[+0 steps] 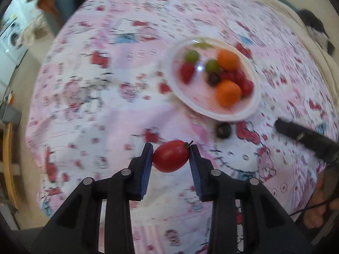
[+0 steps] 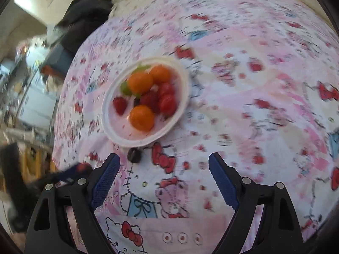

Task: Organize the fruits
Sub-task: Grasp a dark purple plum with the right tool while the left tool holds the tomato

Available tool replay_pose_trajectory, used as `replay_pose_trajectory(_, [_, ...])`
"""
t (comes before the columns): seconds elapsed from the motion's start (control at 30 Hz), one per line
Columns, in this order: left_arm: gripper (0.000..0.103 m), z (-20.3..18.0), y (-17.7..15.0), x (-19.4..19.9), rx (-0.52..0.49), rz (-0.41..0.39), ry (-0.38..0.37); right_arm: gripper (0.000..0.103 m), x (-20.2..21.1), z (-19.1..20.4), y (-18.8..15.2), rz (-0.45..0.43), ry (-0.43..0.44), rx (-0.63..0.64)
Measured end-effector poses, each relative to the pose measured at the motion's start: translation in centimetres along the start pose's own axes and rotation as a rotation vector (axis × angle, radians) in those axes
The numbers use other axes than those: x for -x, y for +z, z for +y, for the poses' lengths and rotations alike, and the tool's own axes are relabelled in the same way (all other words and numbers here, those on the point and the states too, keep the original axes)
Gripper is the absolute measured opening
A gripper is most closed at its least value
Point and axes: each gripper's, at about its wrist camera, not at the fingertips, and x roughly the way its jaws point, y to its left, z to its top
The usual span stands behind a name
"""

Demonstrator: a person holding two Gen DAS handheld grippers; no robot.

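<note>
My left gripper (image 1: pixel 171 151) is shut on a red cherry tomato (image 1: pixel 171 159), held above the pink patterned cloth (image 1: pixel 95 97). A white bowl (image 1: pixel 247 114) up and to the right holds oranges, green grapes, strawberries and red tomatoes. A dark grape (image 1: pixel 222 129) lies on the cloth just below the bowl's rim. In the right wrist view my right gripper (image 2: pixel 164 159) stands open over the cloth with nothing between its blue pads (image 2: pixel 106 180). The dark grape (image 2: pixel 134 155) lies just inside its left fingertip, below the bowl (image 2: pixel 182 97).
A black finger of the right gripper (image 1: pixel 305 139) and a hand (image 1: pixel 324 203) show at the right edge of the left wrist view. Dark clothing (image 2: pixel 82 21) lies beyond the cloth's far edge. Furniture and a washing machine (image 1: pixel 12 38) stand past the cloth's left side.
</note>
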Motion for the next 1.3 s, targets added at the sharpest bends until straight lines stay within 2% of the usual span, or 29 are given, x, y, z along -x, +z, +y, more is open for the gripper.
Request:
replay_pose_trajectory(0.03, [0.031, 0.5, 0.1, 0.2, 0.016, -0.008, 0.012, 0.077, -1.0, 1.0, 0.0, 0.02, -0.01, 0.042])
replay_pose_trajectory(0.27, [0.031, 2.6, 0.1, 0.3, 0.042, -0.027, 0.06, 0.063, -6.3, 4.8, -0.5, 0.1, -0.043, 0.157])
replay_pose_trajectory(0.43, [0.031, 3.5, -0.3, 0.0, 0.059, -0.014, 0.056, 0.061, -8.5, 6.6, -1.2, 0.084, -0.136, 0.259])
replay_pose_trajectory(0.6, [0.031, 3.7, -0.2, 0.1, 0.073, -0.024, 0.061, 0.057, -9.4, 7.3, -1.4, 0.047, -0.176, 0.302])
replay_pose_trajectory(0.7, [0.031, 3.5, 0.1, 0.0, 0.075, -0.032, 0.06, 0.048, -9.5, 7.5, -1.5, 0.024, -0.198, 0.325])
replay_pose_trajectory(0.8, [0.031, 3.1, 0.3, -0.2, 0.071, -0.032, 0.063, 0.026, -9.4, 7.1, -1.1, 0.022, -0.204, 0.313])
replay_pose_trajectory(1.1, [0.031, 1.8, 0.8, -0.1, 0.035, -0.055, 0.082, 0.025, -7.9, 5.9, -1.6, 0.029, -0.141, 0.256])
replay_pose_trajectory(1.3, [0.031, 1.2, 0.9, 0.2, 0.02, -0.074, 0.096, 0.025, -5.4, 5.1, -1.6, 0.012, -0.089, 0.19])
